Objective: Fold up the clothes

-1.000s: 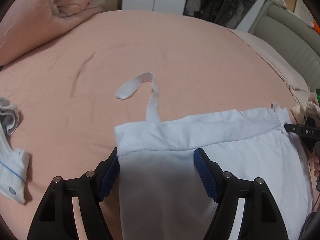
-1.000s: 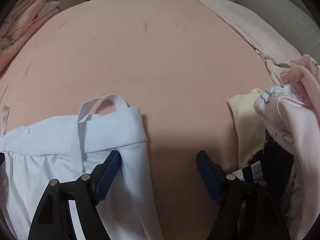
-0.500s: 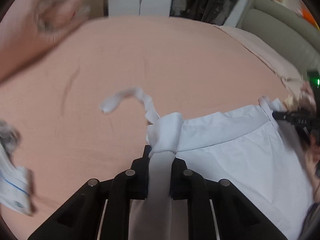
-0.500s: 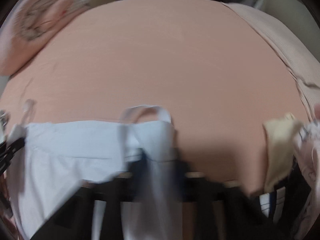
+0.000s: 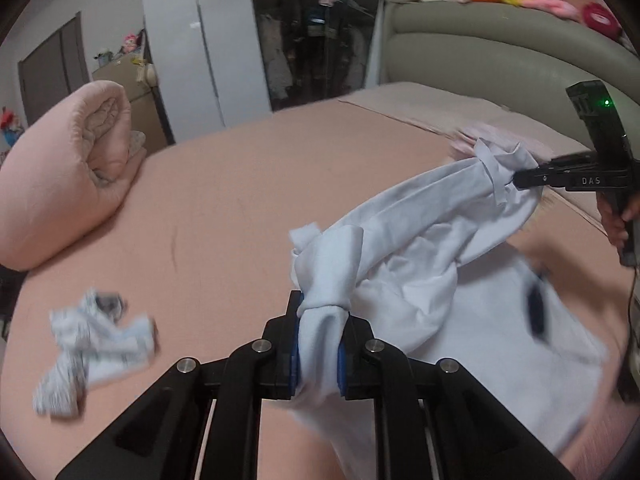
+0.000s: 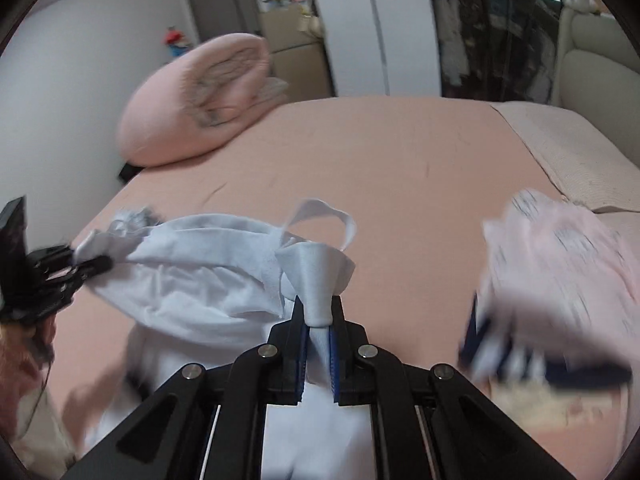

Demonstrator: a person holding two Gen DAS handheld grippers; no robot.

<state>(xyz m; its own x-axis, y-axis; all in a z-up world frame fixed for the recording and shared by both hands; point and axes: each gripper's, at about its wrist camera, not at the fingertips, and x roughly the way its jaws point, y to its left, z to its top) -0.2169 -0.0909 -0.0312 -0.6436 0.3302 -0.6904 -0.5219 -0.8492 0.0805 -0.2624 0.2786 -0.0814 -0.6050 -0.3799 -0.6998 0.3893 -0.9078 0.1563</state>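
Note:
A white garment with straps (image 5: 432, 248) hangs between my two grippers above the pink bed (image 5: 224, 200). My left gripper (image 5: 318, 344) is shut on its bunched left top corner. My right gripper (image 6: 318, 340) is shut on the other top corner (image 6: 316, 276). In the left wrist view the right gripper (image 5: 520, 179) pinches the cloth at the far right. In the right wrist view the left gripper (image 6: 96, 266) pinches it at the far left. The cloth sags between them and its lower part drapes down toward the sheet.
A rolled pink quilt (image 5: 68, 168) lies at the bed's far left. A crumpled white and grey garment (image 5: 92, 344) lies on the sheet to the left. A blurred pile of pink and dark clothes (image 6: 560, 280) sits to the right. A padded headboard (image 5: 500, 60) stands behind.
Both grippers went from open over the flat garment to shut on its top corners. They have lifted it off the bed, and both views now tilt up toward the room.

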